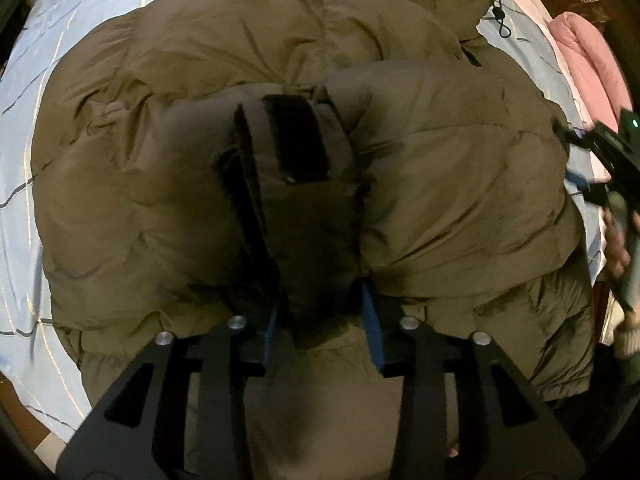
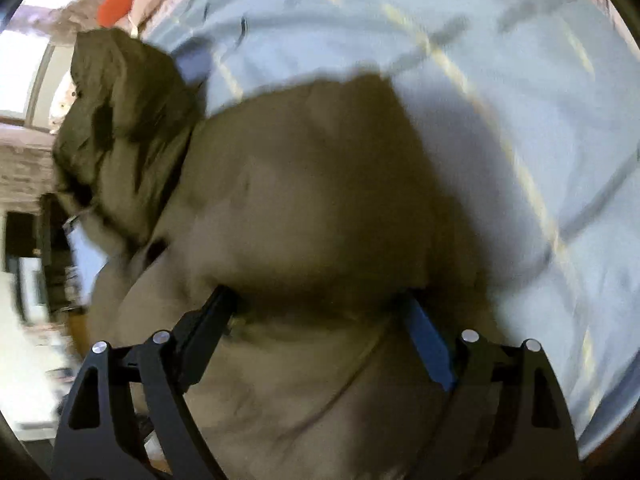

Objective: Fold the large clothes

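Bedding forms the work surface: a bed (image 1: 24, 92) with a pale blue checked sheet carries the olive padded jacket (image 1: 248, 52), which covers most of it. A pink blanket (image 1: 588, 56) lies at the far edge. 1 sleeve cuff (image 1: 304, 184), with a dark strap, lies folded across the jacket's middle.

Left hand-held gripper (image 1: 320, 304): jaws partly apart, cuff fabric between them; whether the pads press it cannot be told. Right hand-held gripper (image 2: 320, 308): jaws wide, straddling a padded bulge of the jacket, holding nothing.

Recommended: close fully on 1 fabric layer only, then lift evenly so the padding does not spring back.
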Tool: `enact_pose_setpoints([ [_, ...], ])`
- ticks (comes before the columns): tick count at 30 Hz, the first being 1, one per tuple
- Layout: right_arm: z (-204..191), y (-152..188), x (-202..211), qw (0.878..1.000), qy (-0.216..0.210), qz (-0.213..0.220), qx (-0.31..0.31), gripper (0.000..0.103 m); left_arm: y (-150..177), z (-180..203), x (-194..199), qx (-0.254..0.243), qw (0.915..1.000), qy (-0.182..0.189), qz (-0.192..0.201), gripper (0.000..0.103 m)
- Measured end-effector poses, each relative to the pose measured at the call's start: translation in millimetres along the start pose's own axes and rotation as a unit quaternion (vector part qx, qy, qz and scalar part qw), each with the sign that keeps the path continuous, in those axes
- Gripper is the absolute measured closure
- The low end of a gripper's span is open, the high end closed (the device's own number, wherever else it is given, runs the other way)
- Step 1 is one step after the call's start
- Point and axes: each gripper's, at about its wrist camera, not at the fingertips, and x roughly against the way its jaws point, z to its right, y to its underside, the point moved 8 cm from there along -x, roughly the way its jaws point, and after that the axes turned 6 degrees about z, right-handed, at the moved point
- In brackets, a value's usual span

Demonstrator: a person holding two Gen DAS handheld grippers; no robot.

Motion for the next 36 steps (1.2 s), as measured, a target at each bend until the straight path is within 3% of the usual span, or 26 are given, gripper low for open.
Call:
enact_pose_setpoints([
  [5,8.8,-20.2,8.4,0.996,-0.031,0.041,-0.070,0.017,1.7,6.4,0.7,-0.025,0.9996,-0.008,0.010,0.058],
  [7,2.3,-19.4,21.6,0.997,-0.031,0.040,-0.066,0.017,0.8,3.3,3.1,-0.026,0.9995,-0.014,0.010,0.058],
  [10,-32.1,-1.7,49.6,0.996,-0.087,0.008,-0.032,0.017,-2.0,-4.8,16.7,-0.016,0.9996,-0.020,0.011,0.055],
  [12,-48.9,15.2,65.4,0.995,-0.099,-0.012,0.001,0.017,-4.8,-15.8,29.1,-0.025,0.9972,-0.065,0.025,0.054],
  [14,-61.7,34.8,80.2,0.995,-0.090,-0.030,0.033,0.017,-9.0,-37.6,43.7,-0.045,0.9840,-0.165,0.051,0.055],
  [16,-72.0,50.6,94.0,0.992,-0.097,-0.027,0.071,0.017,-12.0,-52.2,53.6,-0.030,0.9791,-0.190,0.066,0.055],
  [17,-74.4,58.6,98.1,0.992,-0.086,-0.023,0.095,0.017,-13.1,-56.2,58.9,-0.016,0.9817,-0.174,0.076,0.055],
  [19,-76.1,71.6,98.7,0.989,-0.047,-0.018,0.141,0.017,-16.2,-51.1,72.2,0.015,0.9903,-0.093,0.102,0.055],
  [23,-73.9,91.1,80.2,0.980,-0.003,-0.029,0.197,0.018,-19.9,-12.8,73.8,-0.004,0.9930,-0.016,0.117,0.055],
  [24,-70.9,94.7,77.9,0.979,-0.001,-0.036,0.201,0.022,-14.7,-6.2,72.3,-0.016,0.9934,-0.004,0.114,0.055],
  [25,-67.2,100.9,71.0,0.978,0.008,-0.048,0.201,0.035,-14.2,6.0,67.3,-0.027,0.9937,0.006,0.109,0.054],
  [26,-61.7,107.5,63.6,0.978,0.021,-0.062,0.199,0.043,-11.6,18.4,59.2,-0.042,0.9941,0.012,0.099,0.052],
  [31,-37.6,138.0,22.7,0.967,0.074,-0.129,0.206,0.045,-0.9,42.9,11.0,-0.067,0.9972,-0.003,0.035,0.050],
  [34,-31.5,131.9,9.9,0.970,0.084,-0.123,0.192,0.045,-1.0,36.6,-7.5,-0.065,0.9970,-0.034,0.027,0.050],
  [36,-32.2,120.6,3.6,0.974,0.087,-0.108,0.180,0.045,-8.3,31.7,-14.1,-0.042,0.9984,-0.028,0.028,0.050],
])
